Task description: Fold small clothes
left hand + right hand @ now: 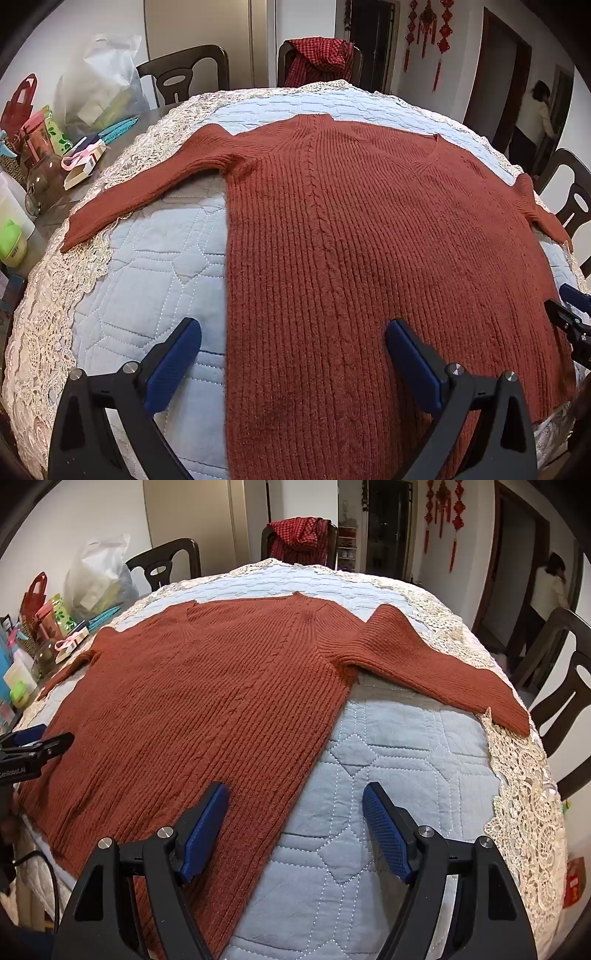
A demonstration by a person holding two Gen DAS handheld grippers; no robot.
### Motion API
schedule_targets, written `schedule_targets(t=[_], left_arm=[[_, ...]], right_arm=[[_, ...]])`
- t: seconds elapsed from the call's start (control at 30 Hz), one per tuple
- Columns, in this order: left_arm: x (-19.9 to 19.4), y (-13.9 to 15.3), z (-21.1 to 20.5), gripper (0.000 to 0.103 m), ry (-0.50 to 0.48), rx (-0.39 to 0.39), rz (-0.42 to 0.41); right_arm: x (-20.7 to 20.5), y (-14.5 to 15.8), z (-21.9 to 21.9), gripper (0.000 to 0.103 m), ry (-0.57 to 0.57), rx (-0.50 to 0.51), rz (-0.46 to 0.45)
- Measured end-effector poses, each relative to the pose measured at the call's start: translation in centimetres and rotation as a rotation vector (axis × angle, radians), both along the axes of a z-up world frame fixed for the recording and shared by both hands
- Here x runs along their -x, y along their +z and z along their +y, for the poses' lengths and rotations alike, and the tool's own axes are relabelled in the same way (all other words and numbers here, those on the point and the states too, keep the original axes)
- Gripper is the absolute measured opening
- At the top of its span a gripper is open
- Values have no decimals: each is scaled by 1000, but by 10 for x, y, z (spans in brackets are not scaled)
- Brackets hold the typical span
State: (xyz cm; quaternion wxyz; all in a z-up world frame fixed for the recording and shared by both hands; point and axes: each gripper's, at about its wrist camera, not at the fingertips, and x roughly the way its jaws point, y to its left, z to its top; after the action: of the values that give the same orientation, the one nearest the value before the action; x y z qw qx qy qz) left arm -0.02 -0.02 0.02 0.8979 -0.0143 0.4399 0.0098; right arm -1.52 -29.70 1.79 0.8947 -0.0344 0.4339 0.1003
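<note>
A rust-red ribbed knit sweater (369,240) lies flat, front up, on a light blue quilted cloth (147,280), both sleeves spread out; it also shows in the right wrist view (207,701). My left gripper (293,332) is open and empty, hovering over the sweater's lower left side edge. My right gripper (293,794) is open and empty, over the sweater's lower right side edge. The left sleeve (140,188) reaches the lace border. The right sleeve (443,668) does likewise. Each gripper shows at the other view's edge.
The quilt has a cream lace border (524,794). Clutter sits at the left: a jar (42,181), boxes, a plastic bag (103,81). Dark chairs (184,74) surround the table; one holds a red checked garment (317,59). A person (546,594) stands in a doorway.
</note>
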Motion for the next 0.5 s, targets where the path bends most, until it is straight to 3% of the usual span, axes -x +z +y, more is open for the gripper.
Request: schedule_targets(t=[0.5], left_arm=[[-1,0,-2,102,0,-1,6]], right_arm=[[0,0,-2,76,1,-2,-8]])
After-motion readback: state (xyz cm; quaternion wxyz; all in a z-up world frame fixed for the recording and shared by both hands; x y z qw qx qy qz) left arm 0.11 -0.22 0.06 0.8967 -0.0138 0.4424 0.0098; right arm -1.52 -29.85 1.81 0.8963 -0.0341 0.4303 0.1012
